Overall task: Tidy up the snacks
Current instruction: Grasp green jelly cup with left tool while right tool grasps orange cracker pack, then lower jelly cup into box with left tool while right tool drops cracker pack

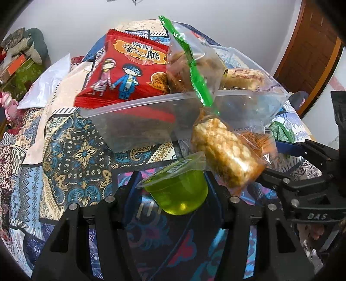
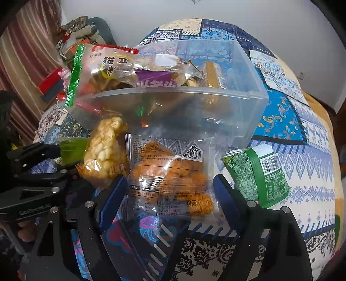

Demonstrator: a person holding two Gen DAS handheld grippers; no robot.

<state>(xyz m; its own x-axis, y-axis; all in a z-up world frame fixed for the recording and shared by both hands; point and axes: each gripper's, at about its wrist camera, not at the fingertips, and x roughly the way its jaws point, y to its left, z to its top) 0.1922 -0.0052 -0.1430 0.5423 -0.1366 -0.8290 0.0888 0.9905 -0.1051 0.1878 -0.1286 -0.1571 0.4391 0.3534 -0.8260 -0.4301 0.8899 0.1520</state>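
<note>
Setting: a lived-in room of a home, likely a bedroom or sitting room. Evidence: patchwork cloth (image 1: 71, 151) in blue, cream and floral prints covering the work surface; plain white wall (image 1: 237, 13); brown wooden door (image 1: 311, 49) at the right edge; striped curtain (image 2: 26, 43) in red and cream at the left; soft toys (image 1: 23, 45) piled on boxes (image 1: 23, 69) in the far corner; wall socket (image 2: 301, 75) low on the wall; clear tub (image 2: 173, 103) of packaged snacks (image 1: 123, 71), household brands with printed Chinese labels.

Green jelly cup (image 1: 177, 192), red snack packet (image 1: 125, 71), blue patterned cloth (image 2: 281, 116).
</note>
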